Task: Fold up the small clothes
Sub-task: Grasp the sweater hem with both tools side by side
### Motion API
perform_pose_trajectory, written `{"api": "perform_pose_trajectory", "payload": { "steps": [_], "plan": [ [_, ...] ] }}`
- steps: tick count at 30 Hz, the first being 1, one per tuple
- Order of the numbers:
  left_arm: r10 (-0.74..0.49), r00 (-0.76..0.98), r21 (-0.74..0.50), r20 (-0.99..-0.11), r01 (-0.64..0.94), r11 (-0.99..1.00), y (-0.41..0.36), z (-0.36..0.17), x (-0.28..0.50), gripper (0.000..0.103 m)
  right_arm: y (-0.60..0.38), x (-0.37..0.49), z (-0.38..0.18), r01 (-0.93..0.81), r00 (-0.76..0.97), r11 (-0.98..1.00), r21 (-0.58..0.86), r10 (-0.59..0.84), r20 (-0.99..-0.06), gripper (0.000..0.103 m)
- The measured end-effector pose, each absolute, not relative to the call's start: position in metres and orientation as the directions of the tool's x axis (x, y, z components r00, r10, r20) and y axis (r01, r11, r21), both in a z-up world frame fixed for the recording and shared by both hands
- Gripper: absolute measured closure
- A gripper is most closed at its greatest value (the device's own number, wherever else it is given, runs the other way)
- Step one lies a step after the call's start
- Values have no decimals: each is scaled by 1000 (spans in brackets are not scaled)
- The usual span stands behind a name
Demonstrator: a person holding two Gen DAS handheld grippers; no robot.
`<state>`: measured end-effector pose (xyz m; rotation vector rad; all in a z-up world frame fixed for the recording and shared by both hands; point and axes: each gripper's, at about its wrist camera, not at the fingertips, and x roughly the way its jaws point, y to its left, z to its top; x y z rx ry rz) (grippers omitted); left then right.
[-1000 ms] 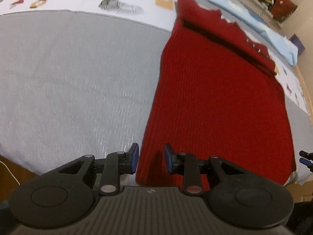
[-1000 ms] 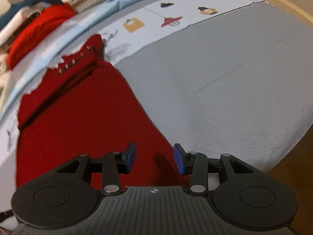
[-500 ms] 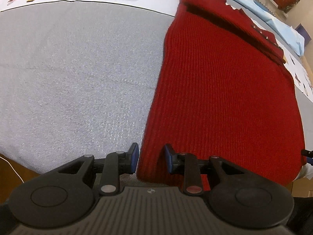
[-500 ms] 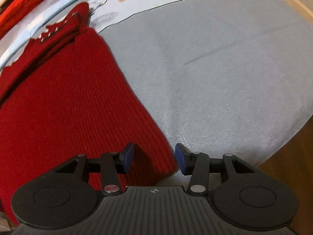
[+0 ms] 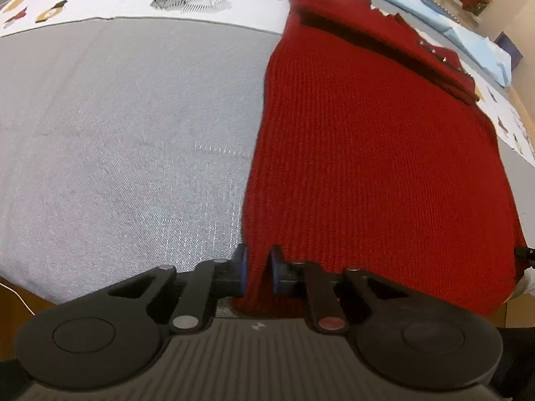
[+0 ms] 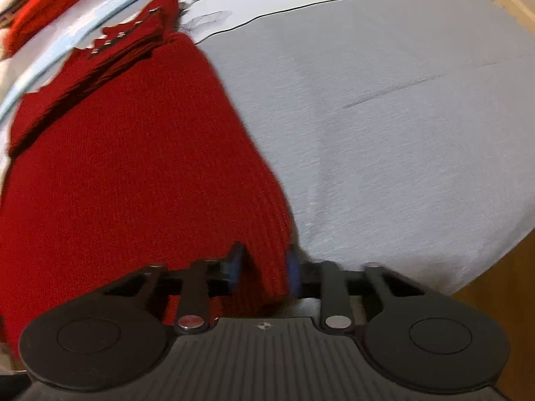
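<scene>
My left gripper (image 5: 257, 272) is matt black plastic; the red garment (image 5: 378, 167) is ribbed knit, lying on the table's woven grey cloth (image 5: 117, 140).

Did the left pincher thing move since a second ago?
Yes. The left gripper has slid forward onto the near left corner of the red knitted sweater, which lies on the grey cloth. Earlier its fingers were open just short of that hem; now they pinch it.

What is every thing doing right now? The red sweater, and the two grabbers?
Red knit sweater: lying flat on the grey cloth, near corners bunched between the jaws.
Left hand-held gripper: shut on the sweater's near left corner.
Right hand-held gripper: closing around the near right corner, view blurred.
</scene>
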<state>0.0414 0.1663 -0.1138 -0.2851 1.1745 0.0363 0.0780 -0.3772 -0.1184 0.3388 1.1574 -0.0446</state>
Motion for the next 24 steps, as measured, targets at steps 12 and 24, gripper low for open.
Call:
{"api": "perform_pose_trajectory", "payload": {
  "steps": [12, 24],
  "plan": [
    [-169, 345, -241, -923, -180, 954, 164, -120, 37, 85, -374, 72, -117, 234, 392, 943, 238, 133, -910, 75],
    [-134, 382, -203, -914, -145, 968, 155, -109, 30, 90, -373, 67, -111, 222, 427, 943, 247, 133, -894, 84]
  ]
}}
